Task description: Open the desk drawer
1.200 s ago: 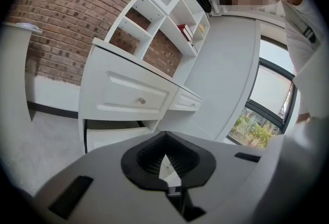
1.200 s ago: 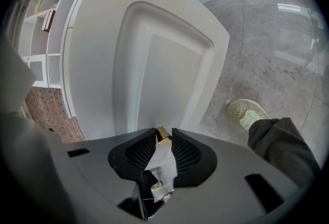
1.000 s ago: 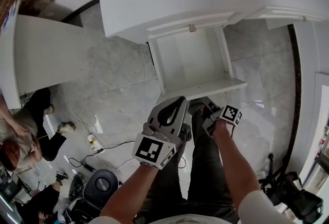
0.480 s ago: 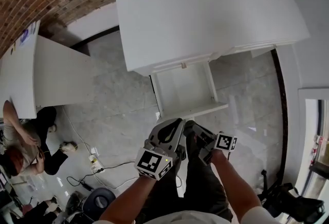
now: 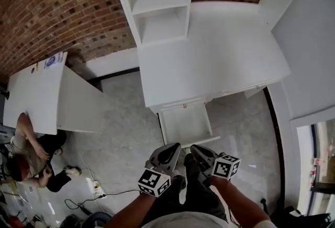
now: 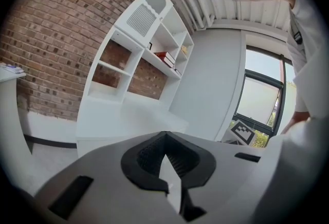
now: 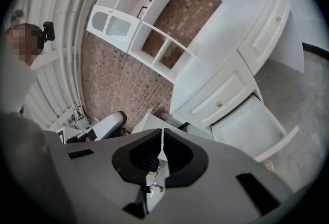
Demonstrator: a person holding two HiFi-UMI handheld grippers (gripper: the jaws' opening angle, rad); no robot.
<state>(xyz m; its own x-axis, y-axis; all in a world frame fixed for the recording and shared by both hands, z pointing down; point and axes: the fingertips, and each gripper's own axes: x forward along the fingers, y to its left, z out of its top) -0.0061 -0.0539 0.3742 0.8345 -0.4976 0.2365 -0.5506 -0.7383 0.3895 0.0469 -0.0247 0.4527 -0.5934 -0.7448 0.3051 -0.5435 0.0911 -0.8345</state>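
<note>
The white desk [image 5: 209,59] has one drawer [image 5: 184,123] pulled out under its left front; the drawer looks empty. In the right gripper view this open drawer [image 7: 252,125] shows below a closed one with a small knob. My left gripper [image 5: 170,155] and right gripper [image 5: 201,155] hang side by side, high above the floor and back from the drawer's front edge, touching nothing. The left gripper [image 6: 165,134] is shut and empty. The right gripper [image 7: 163,131] is closing, its tips all but meeting, with nothing between them.
A white hutch with shelves [image 5: 159,7] stands on the desk against the brick wall. A second white table [image 5: 31,91] is at the left, with a person [image 5: 21,154] sitting on the floor beside it. Cables and a power strip [image 5: 97,187] lie on the grey floor.
Both grippers have risen well above the open drawer and away from its front edge. The right gripper has rolled and its jaws have drawn together. The whole desk and hutch have come into view.
</note>
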